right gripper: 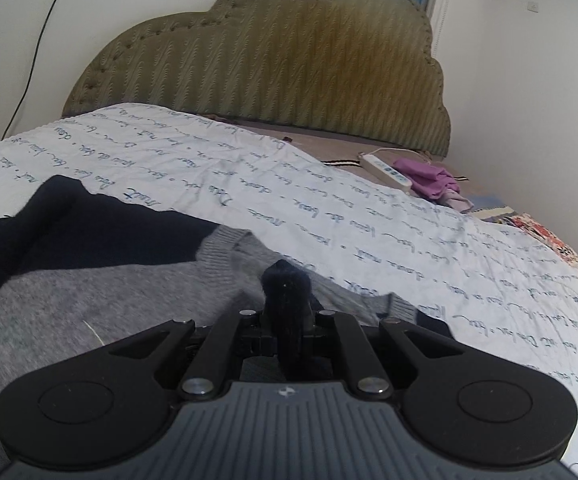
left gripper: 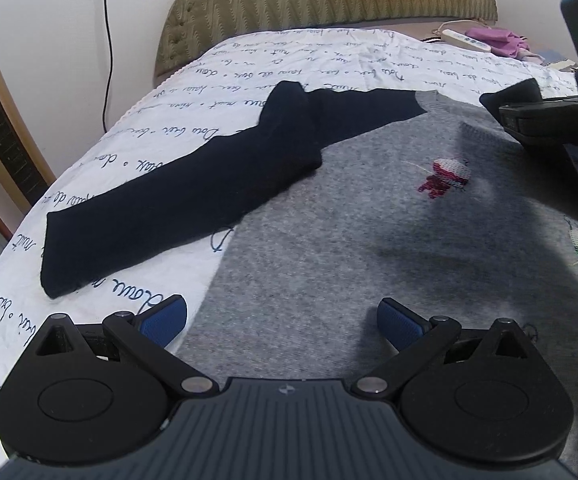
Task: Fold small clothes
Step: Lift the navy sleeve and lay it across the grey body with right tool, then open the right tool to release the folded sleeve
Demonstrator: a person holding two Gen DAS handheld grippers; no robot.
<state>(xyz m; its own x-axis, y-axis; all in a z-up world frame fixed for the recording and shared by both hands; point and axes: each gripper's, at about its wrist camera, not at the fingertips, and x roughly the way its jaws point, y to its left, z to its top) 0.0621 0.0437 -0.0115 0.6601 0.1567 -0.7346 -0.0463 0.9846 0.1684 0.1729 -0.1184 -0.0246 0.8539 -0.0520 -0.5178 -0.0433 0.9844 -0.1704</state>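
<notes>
- Nearest to me, the left tool [left gripper: 283, 322] is hovering low over the bed with its blue-padded fingers [left gripper: 167, 316] spread wide, gripping nothing; one pad is hanging above the sheet and the other above the grey knit.
- Just beyond it, the small grey knitted sweater with dark navy sleeves [left gripper: 329, 232] is lying flat on the white bed sheet printed with dark handwriting [left gripper: 161, 136], front side up, with a small red-and-white embroidered figure [left gripper: 447, 178] showing on the chest.
- One long navy sleeve [left gripper: 161, 208] is stretching out diagonally over the sheet, not yet folded in.
- The right tool [right gripper: 287, 320] is clenching a bunch of dark navy fabric [right gripper: 287, 296] between its fingers, near the ribbed grey neckline [right gripper: 225, 248]. I judge this to be the other sleeve or its shoulder end, though the bunching is hiding exactly which part.
- From the left camera, that right tool is sitting at the far right edge, level with the upper part of the sweater.
- As I read it, the folding is only beginning: the body is spread out, one sleeve is being gathered, and the outstretched sleeve and the body folds are all remaining.
- Further back, a quilted olive-green headboard [right gripper: 273, 68] is standing against the wall, with a white power strip [right gripper: 385, 170] and a crumpled purple cloth [right gripper: 429, 178] lying near it, well apart from the sweater.
</notes>
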